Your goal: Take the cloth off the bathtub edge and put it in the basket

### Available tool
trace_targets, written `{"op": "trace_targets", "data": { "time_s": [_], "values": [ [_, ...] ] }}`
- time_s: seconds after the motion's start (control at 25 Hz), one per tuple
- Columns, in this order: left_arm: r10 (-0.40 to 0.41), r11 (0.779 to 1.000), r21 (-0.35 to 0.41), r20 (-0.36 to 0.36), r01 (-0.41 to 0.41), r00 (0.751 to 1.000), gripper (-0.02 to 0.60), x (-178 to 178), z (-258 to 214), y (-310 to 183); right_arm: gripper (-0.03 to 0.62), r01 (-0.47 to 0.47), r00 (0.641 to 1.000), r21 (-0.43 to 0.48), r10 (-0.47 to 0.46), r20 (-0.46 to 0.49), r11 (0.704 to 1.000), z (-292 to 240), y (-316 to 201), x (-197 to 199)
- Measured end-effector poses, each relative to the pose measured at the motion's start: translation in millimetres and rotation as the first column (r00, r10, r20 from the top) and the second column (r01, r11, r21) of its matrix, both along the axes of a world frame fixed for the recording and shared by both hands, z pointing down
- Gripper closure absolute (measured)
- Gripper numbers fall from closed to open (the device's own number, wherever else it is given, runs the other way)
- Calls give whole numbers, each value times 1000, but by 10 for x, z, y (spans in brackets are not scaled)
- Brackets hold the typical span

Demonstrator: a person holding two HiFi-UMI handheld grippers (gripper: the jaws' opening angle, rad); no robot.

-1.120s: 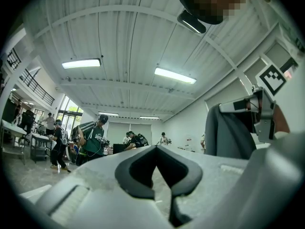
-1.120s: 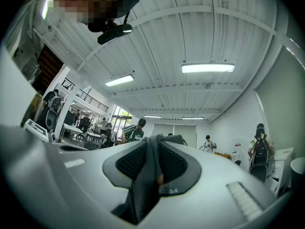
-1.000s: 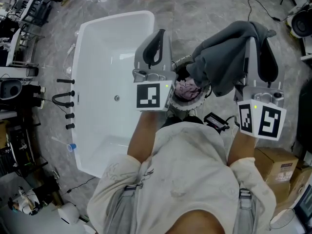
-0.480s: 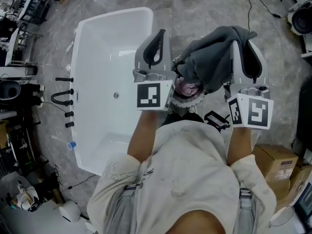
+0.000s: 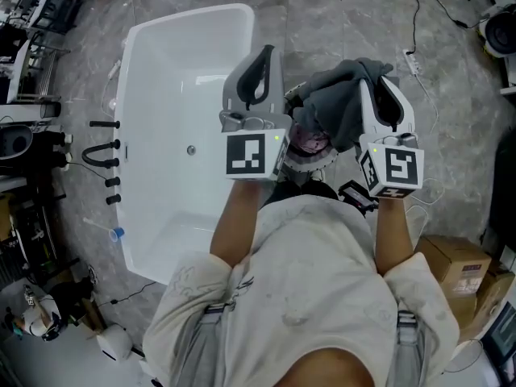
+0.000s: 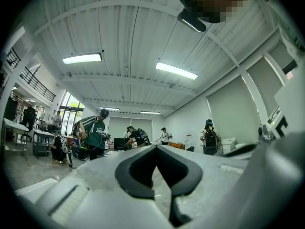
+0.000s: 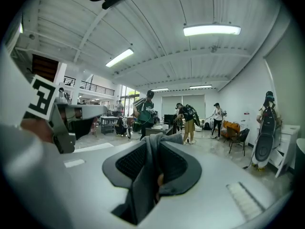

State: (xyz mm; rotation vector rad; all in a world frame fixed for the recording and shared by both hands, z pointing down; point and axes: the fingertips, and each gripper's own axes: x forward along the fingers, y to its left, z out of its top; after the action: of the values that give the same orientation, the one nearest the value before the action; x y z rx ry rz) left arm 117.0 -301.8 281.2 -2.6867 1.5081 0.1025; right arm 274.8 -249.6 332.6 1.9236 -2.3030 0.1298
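In the head view my right gripper (image 5: 379, 85) is shut on a grey cloth (image 5: 334, 103), which hangs bunched to its left. The cloth hangs above a small basket (image 5: 323, 161) with something pink inside, close to the person's chest. In the right gripper view a fold of the cloth (image 7: 145, 175) is pinched between the black pads, and the gripper (image 7: 157, 140) points up at the ceiling. My left gripper (image 5: 262, 55) is held over the right rim of the white bathtub (image 5: 177, 79). It also points upward (image 6: 155, 148), shut with nothing in it.
Black tap fittings (image 5: 105, 156) stand on the floor left of the tub. A blue cup (image 5: 118, 234) lies near its near corner. Cardboard boxes (image 5: 455, 276) sit at the lower right. A cable and power strip (image 5: 411, 59) lie on the marble floor. People stand far off in the hall (image 7: 190, 120).
My right gripper has carried the cloth leftward and nearer the left gripper, so it now hangs over the basket. The left gripper has stayed put.
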Motion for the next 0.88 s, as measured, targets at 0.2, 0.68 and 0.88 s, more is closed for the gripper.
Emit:
{"op": "trace_targets", "data": {
  "time_s": [0.2,0.68,0.88],
  "values": [
    [-4,1000,-6,1,4,1000,584,36,38,7,503,17,1000,-86,-17,-3,996,485,-24,-50],
    [-17,1000,-19,-5,17,1000,584,27,159,22,503,68,996,-318,-84,-35,946,1667,-24,-264],
    [-27,999,-23,-1,27,1000,584,-32,157,25,502,109,992,-453,-127,-8,885,2155,-23,-447]
  ]
}}
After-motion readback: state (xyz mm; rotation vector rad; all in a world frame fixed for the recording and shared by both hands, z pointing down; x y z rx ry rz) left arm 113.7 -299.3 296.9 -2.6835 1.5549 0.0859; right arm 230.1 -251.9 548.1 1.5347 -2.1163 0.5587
